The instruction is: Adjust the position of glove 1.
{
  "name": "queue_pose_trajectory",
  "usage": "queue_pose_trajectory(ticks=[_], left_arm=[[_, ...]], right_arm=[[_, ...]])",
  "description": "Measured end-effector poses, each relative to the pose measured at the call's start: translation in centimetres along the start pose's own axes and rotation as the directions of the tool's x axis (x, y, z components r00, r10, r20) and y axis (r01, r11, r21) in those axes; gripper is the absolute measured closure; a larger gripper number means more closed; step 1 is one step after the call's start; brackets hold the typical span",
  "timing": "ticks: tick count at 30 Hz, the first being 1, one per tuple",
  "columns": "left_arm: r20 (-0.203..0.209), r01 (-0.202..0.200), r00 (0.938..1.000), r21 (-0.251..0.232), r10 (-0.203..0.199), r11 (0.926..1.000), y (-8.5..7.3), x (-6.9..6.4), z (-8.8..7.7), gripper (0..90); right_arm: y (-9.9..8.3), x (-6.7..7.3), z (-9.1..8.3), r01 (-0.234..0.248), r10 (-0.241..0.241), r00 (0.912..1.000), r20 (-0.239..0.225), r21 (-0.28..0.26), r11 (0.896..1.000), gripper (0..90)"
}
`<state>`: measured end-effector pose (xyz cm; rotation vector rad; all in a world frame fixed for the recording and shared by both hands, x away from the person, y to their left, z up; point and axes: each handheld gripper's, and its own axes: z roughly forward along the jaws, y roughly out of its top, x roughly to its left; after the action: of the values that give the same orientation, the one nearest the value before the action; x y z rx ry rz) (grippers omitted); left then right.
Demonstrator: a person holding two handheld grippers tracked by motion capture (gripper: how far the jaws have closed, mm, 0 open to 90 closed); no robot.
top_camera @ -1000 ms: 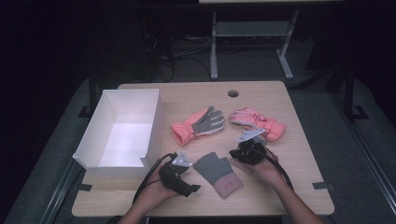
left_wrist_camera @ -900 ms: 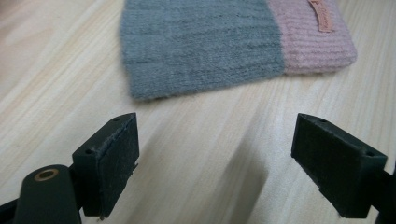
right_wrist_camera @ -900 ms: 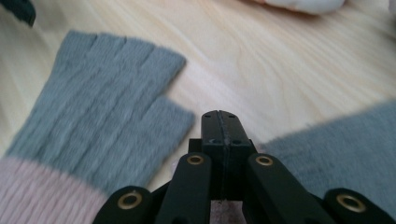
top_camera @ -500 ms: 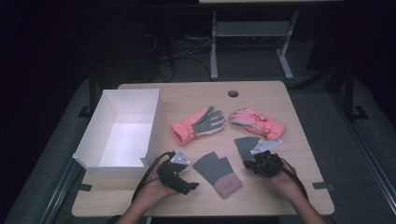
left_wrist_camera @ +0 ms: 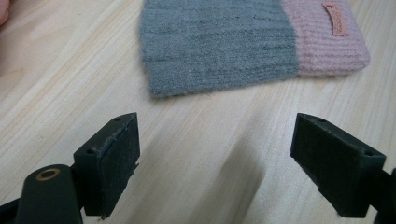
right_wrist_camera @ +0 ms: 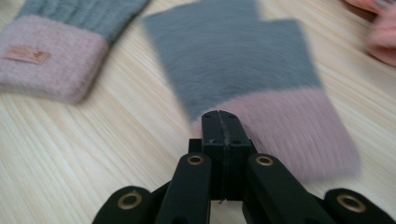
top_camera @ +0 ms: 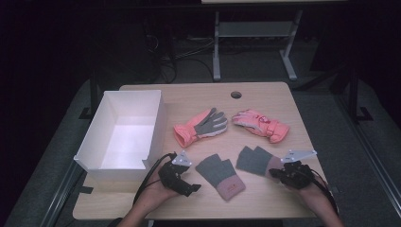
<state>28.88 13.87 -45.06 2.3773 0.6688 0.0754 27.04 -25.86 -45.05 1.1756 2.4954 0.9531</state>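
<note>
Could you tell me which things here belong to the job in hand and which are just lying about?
In the job: right knit glove, cuff pinched by the shut right gripper; left knit glove, before the open left gripper.
Lying about: pink glove with grey palm; second pink glove; white box.

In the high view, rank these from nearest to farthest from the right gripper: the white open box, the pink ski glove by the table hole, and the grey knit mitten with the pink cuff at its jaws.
1. Grey knit mitten with pink cuff: right at the right gripper, on its left.
2. Pink ski glove: farther up the table, beyond the mitten.
3. White open box: far across on the table's left side.
</note>
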Motion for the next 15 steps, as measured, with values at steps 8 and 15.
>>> queue_pose_trajectory(ticks=[8, 15], left_arm=[[-0.005, 0.004, 1.0, -0.009, -0.004, 0.9999, 0.0, -0.1, 0.0, 15.3], [-0.011, 0.004, 0.9999, -0.016, -0.004, 0.9999, 0.0, -0.1, -0.1, 15.3]], right_arm=[[0.9, -0.7, -1.2, 0.032, -0.034, 0.9992, -0.022, -0.078, 0.996, 88.1], [2.2, -2.9, -0.2, 0.087, -0.089, 0.9948, -0.049, -0.045, 0.995, 74.0]])
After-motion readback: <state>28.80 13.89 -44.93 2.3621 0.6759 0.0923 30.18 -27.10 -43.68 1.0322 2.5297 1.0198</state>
